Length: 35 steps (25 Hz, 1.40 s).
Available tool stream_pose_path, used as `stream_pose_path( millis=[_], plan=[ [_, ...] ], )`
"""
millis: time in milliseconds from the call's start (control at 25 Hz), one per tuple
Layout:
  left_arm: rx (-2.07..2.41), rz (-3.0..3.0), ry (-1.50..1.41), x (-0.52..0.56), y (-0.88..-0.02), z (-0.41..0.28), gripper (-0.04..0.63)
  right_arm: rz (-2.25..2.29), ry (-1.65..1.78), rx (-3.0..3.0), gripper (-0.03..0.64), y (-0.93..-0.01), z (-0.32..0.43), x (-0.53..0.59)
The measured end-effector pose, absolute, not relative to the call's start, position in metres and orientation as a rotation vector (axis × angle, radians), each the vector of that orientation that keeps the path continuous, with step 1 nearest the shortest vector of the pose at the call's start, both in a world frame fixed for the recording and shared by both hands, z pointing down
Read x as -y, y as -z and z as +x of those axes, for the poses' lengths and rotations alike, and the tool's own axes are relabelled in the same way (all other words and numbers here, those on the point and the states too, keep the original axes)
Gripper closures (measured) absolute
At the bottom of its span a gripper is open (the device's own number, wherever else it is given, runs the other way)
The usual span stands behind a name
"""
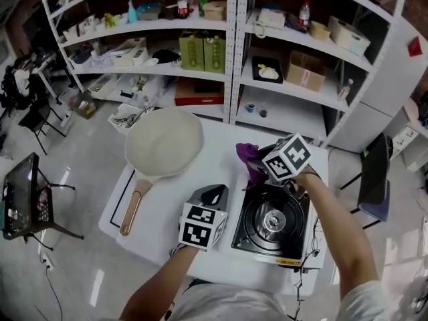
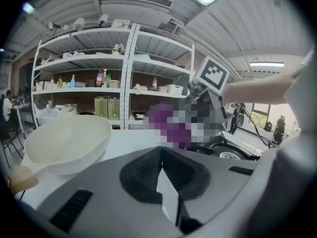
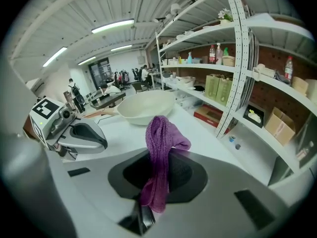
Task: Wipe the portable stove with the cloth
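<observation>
Purple cloth [image 3: 157, 148] hangs clamped in the right gripper [image 3: 151, 192] at the portable stove [image 1: 271, 223]'s far edge, apparently ready for wiping; left gripper [image 2: 163, 182], jaws together, empty, hovers clear on its left.

On the white table [image 1: 221, 162], open top runs between the black square portable stove [image 1: 271, 223] at front right and the big cream wooden-handled pan [image 1: 164, 142] at back left. The left gripper [image 1: 212, 196] crowds the stove's left edge. The right gripper [image 1: 259, 174], clamping a purple cloth [image 1: 248, 156], overhangs its back corner. White metal shelving [image 1: 233, 59] walls the far side.
</observation>
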<state>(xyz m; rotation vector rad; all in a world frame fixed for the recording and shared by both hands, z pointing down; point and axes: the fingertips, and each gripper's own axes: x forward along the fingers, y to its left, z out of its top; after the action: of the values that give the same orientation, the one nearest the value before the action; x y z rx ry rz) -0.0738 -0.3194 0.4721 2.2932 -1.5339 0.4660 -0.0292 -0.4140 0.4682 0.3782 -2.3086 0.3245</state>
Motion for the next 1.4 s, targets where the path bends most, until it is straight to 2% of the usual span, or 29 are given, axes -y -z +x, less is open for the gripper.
stream_pose_path(
  millis=[1400],
  plan=[
    [1.499,2.370,-0.544,0.326,-0.466,-0.016,0.592,0.702,-0.485,2.305,0.554,-0.478,0.157,0.395]
  ],
)
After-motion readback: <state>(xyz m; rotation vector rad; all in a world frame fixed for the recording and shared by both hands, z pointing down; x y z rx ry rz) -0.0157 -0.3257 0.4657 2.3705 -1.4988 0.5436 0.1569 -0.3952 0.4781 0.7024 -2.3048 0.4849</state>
